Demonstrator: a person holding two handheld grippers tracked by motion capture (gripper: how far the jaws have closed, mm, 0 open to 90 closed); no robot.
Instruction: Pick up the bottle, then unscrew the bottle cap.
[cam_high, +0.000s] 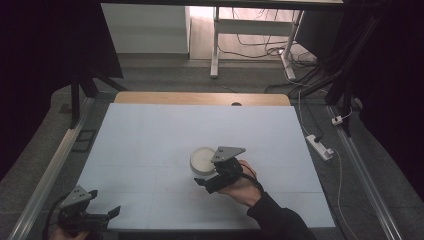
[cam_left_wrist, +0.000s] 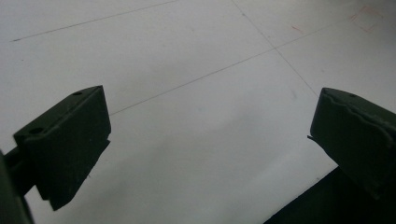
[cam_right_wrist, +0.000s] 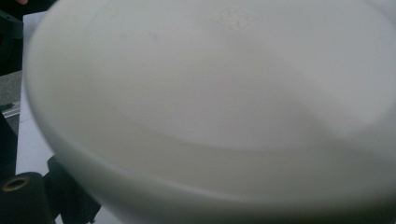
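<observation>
A white bowl (cam_high: 202, 160) sits near the middle of the white table top (cam_high: 150, 135). My right gripper (cam_high: 212, 180) is against the bowl's near right side, with a hand behind it. In the right gripper view the bowl's inside (cam_right_wrist: 224, 93) is very close and blurred. It covers the jaws except for a piece of one at the lower left, so their grip is hidden. My left gripper (cam_high: 102, 216) rests at the table's near left corner. In the left gripper view its fingers (cam_left_wrist: 70, 140) stand wide apart over bare table, nothing between them.
The table's wooden far edge (cam_high: 200, 98) has a small dark hole. Metal rails (cam_high: 50, 165) run along both sides. A power strip (cam_high: 320, 146) and cables lie on the floor to the right, and a desk frame (cam_high: 215, 45) stands beyond.
</observation>
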